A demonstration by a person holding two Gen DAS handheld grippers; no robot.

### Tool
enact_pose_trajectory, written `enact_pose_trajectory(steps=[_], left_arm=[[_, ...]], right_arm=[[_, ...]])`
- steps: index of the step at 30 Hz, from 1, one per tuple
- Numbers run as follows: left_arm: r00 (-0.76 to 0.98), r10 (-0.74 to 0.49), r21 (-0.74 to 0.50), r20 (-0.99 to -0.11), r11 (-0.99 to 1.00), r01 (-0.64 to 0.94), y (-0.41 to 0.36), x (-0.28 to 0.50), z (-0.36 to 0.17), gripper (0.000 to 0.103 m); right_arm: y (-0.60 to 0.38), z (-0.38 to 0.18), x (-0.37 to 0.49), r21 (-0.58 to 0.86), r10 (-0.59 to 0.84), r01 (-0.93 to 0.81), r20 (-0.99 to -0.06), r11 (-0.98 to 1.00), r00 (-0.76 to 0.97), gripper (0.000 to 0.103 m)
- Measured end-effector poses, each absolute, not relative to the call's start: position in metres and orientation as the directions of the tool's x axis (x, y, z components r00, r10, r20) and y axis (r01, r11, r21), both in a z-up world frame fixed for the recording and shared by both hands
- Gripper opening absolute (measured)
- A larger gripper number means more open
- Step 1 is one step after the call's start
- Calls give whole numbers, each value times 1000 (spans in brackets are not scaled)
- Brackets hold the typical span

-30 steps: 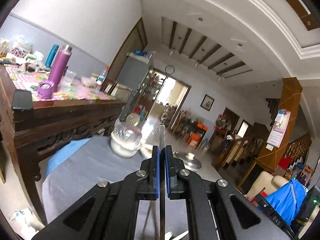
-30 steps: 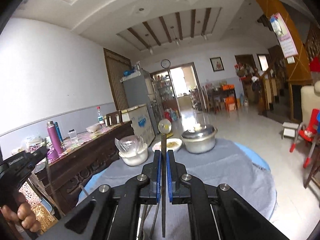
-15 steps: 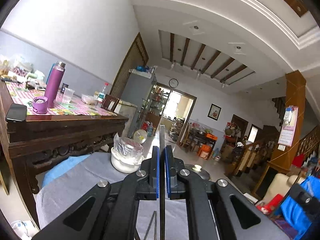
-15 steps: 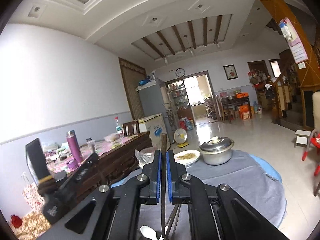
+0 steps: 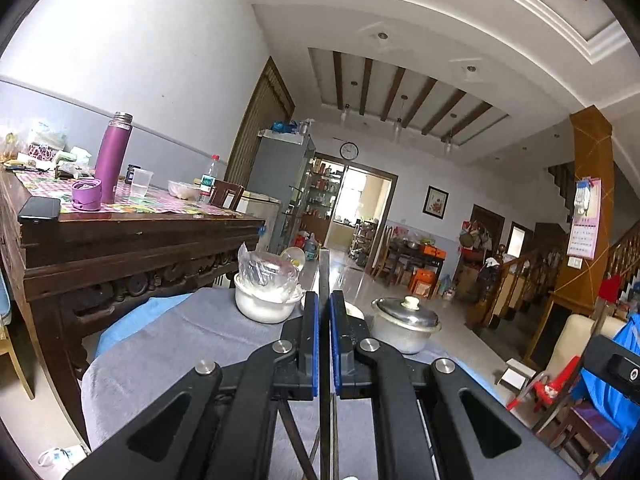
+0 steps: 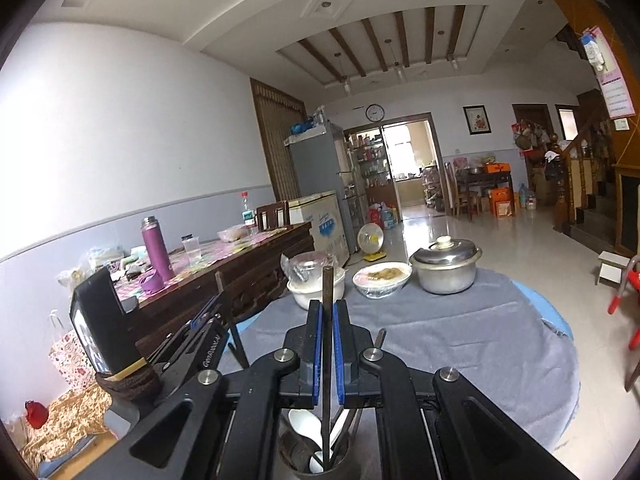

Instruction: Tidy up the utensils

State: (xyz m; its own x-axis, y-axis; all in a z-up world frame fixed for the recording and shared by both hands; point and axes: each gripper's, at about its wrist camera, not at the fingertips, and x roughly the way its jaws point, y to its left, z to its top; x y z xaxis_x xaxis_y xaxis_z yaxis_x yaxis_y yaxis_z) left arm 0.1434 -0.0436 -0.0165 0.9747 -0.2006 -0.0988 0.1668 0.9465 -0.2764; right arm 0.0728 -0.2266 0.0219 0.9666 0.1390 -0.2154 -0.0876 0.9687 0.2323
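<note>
Two grippers each pinch a single dark chopstick between nearly closed blue pads. In the right wrist view, the right gripper (image 6: 328, 320) holds its chopstick (image 6: 327, 360) upright, lower end inside a round dark holder (image 6: 320, 466) at bottom centre, beside a white spoon (image 6: 305, 424). That stick looks to be mid-drop into the holder; it seems to need only a release. The left gripper (image 5: 324, 312) grips the other chopstick (image 5: 324, 272) at centre frame, over the grey tablecloth (image 5: 160, 344). It likely must cross to the same holder, unseen in its own view.
</note>
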Motion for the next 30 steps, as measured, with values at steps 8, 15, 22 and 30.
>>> enact_pose_trajectory(steps=[8,15,22,30], left_arm=[[967,-227,-285,-120,940,186,-37,136,-14,5],[965,-246,-254,-88,942,217,-24,114,0,13],[974,-219,-218,-55,955,202,-12,84,16,72],[952,-220,-127,-214,972,197,-16,72,18,89]], right_arm=[[-220,18,72,223,171,-116,-246,968,954,6],[-222,15,74,268,216,-139,-288,953,933,7],[-233,18,66,304,183,-101,-257,947,949,14],[-241,17,49,302,104,-25,-250,953,963,53]])
